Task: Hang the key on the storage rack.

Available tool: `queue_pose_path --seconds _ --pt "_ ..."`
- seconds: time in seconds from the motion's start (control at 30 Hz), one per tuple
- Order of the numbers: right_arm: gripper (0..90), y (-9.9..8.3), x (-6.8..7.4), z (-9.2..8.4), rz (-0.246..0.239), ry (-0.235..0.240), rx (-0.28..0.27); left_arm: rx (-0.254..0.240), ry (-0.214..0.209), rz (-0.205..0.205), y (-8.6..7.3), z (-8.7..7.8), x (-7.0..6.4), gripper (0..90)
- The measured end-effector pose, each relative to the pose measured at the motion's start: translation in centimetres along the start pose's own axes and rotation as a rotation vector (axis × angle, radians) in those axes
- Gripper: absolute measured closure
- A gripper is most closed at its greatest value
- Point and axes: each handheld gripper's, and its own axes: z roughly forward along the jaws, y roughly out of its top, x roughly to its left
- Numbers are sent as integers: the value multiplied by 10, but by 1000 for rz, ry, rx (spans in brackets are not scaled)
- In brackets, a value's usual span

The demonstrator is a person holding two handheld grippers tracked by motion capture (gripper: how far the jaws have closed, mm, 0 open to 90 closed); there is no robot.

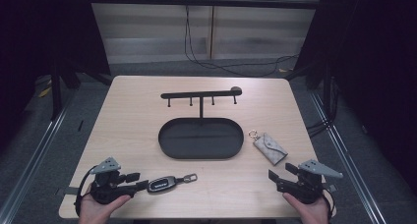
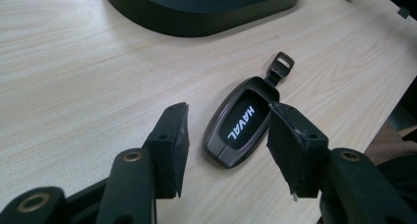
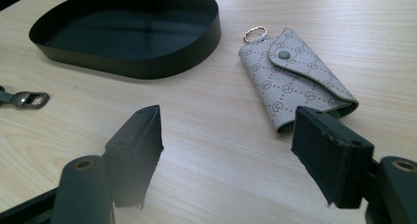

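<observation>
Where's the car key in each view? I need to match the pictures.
High view: car key lies low left, just ahead of the left claw.
Left gripper view: centre, between the open jaws, flat on the table.
Right gripper view: its metal loop pokes in at the left edge.
Shared landmark: black tray.

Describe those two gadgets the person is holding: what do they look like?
Both the left gripper and the right gripper are black, hand-held, each with two flat-padded jaws fixed by brass-coloured rivets. A grey three-cornered plate tops each, and a black cable trails behind. No sleeves show on the forearms.
</observation>
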Motion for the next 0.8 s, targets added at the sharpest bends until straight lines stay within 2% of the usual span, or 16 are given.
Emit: queue_pose_path --seconds 0.07,0.17,0.2,0.23,0.3,0.33,0.37,0.5,0.53,0.63,0.67,0.73,0.77,0.8 --pt "305 0 1 0 -5 -1 10 -8 -44 -15 0 -1 0 468" --pt "307 0 1 2 -9 3 27 -23 -39 -25 0 -2 -1 551" --pt "307 0 1 2 -9 3 27 -24 -23 -29 0 -2 -1 551" --pt "304 0 1 3 -12 3 32 -3 -4 -3 0 0 -1 587" --pt "302 0 1 3 -14 5 34 12 32 19 -1 1 -3 598" --pt "300 0 2 3 -15 2 35 13 36 43 0 1 -4 606" --pt "299 0 2 3 -15 1 35 13 36 43 0 1 -4 613" --pt "294 0 2 3 -12 2 38 -28 84 124 4 -2 -12 605" --pt "294 0 2 3 -14 3 35 -22 88 136 5 -2 -14 604" --pt "294 0 3 2 -22 6 35 56 101 116 9 0 -18 578" --pt "294 0 3 2 -21 8 33 71 102 107 10 0 -18 595" --pt "294 1 3 1 -15 16 34 111 101 113 15 2 -16 576" --pt "294 1 2 2 -14 23 33 106 96 114 17 3 -16 566" --pt "294 1 2 2 -10 29 37 124 74 105 20 5 -16 559"
